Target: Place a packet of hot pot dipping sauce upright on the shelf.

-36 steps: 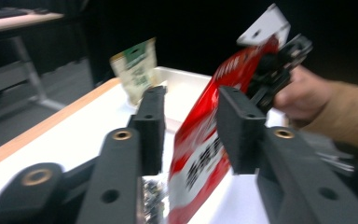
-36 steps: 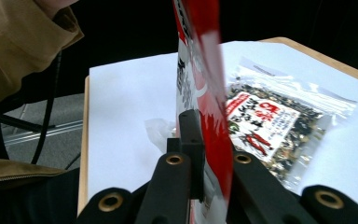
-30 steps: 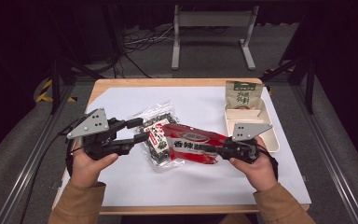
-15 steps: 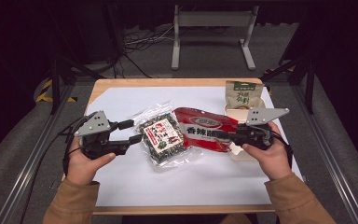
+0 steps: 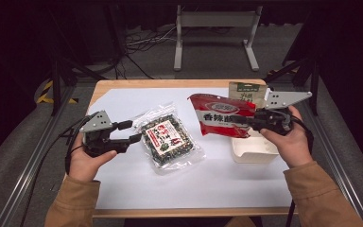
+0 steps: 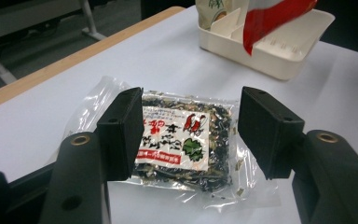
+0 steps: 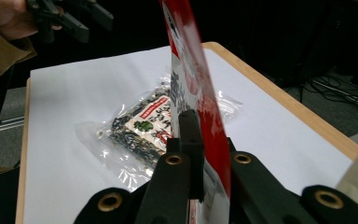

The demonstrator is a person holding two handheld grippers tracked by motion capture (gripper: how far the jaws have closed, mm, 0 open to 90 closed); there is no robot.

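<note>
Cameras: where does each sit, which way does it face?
High view: above the person's side, facing forward and down on the table; forearms, left gripper and right gripper show.
Left gripper view: on the left gripper, jaws open, facing the clear packet and white tray.
Right gripper view: on the right gripper, shut on the red packet.
All share both packets.
</note>
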